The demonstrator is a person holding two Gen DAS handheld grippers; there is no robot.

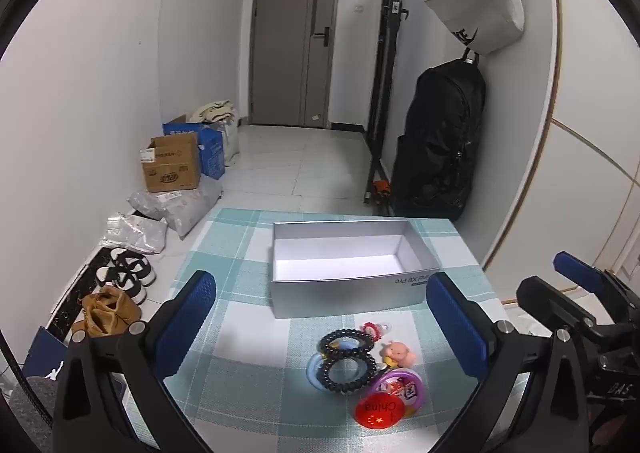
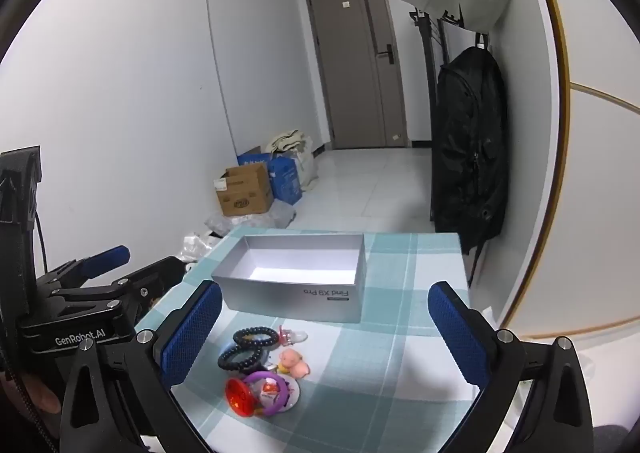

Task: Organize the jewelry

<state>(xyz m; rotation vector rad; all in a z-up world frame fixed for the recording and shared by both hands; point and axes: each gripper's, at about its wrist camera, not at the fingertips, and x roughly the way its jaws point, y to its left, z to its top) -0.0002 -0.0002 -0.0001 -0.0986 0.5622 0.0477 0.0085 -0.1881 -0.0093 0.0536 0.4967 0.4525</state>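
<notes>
An open silver box [image 1: 344, 277], also in the right wrist view [image 2: 296, 285], stands empty on the checked tablecloth [image 1: 240, 237]. In front of it lies a small pile: a black bead bracelet [image 1: 348, 361] in a figure eight, a pale blue ring [image 1: 314, 371], a pink pig charm [image 1: 398, 353], a red China badge [image 1: 380, 411], a purple ring [image 1: 400, 381] and a pink clip [image 1: 374, 329]. The pile also shows in the right wrist view, bracelet [image 2: 248, 349] and pig [image 2: 294, 361]. My left gripper [image 1: 320, 333] is open above the pile. My right gripper [image 2: 326, 337] is open too, just right of it.
The table's far edge drops to a tiled floor. Cardboard boxes [image 1: 172, 167], parcels and shoes [image 1: 128, 273] line the left wall. A black backpack [image 1: 440, 141] and a white bag [image 1: 476, 1] hang at the right. A door [image 1: 296, 37] stands at the hallway's end.
</notes>
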